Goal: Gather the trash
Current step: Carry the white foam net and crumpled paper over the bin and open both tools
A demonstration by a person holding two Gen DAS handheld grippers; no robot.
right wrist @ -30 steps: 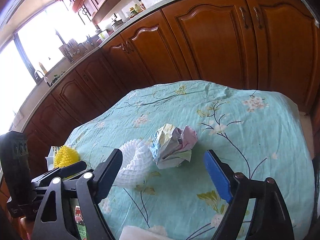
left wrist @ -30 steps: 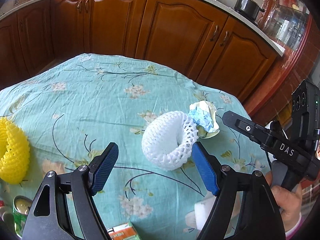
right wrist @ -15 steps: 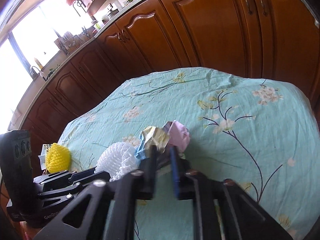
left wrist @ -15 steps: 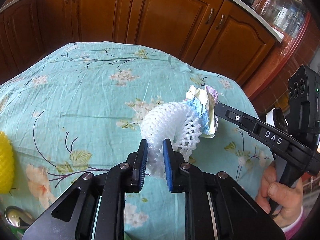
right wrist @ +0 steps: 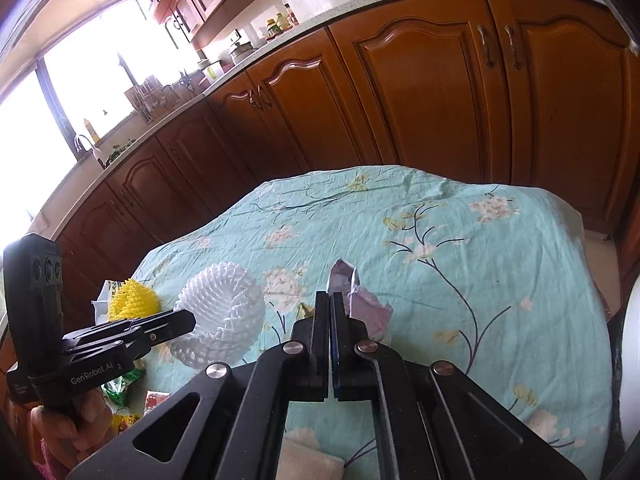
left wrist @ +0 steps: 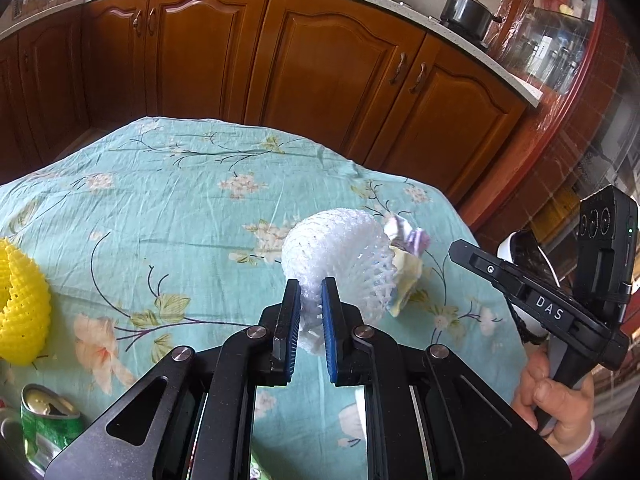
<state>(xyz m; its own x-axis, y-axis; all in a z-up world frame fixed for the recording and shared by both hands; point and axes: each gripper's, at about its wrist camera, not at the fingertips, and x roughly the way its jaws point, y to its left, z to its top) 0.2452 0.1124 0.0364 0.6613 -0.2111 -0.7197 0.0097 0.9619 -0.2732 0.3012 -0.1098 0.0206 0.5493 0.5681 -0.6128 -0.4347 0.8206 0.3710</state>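
- The surface (left wrist: 168, 200), under a teal floral cloth, carries all the trash; no bin or bag shows in either view, so I cannot tell where the pieces are meant to go
- The left gripper (left wrist: 310, 312) has just been closing and is clamped on the rim of the white net (left wrist: 340, 256), the foam squeezed thin between its blue fingers (left wrist: 329, 320); the net looks lifted just clear of the cloth
- The right gripper (right wrist: 331, 320) has closed fully, its fingers together on a thin edge of the paper wad (right wrist: 360, 300), which sticks up past the tips
- Net and wad sit just beside each other, near the middle of the surface
- The yellow net (left wrist: 20, 304) lies untouched at the left edge
- The green can (left wrist: 48, 424) stands opened in the near left corner, also untouched
- Some packets (right wrist: 120, 396) lie by the left hand, too hidden to name
- Judged so: two pieces are gripped, none is disposed of yet, and the yellow net, can and packets are left
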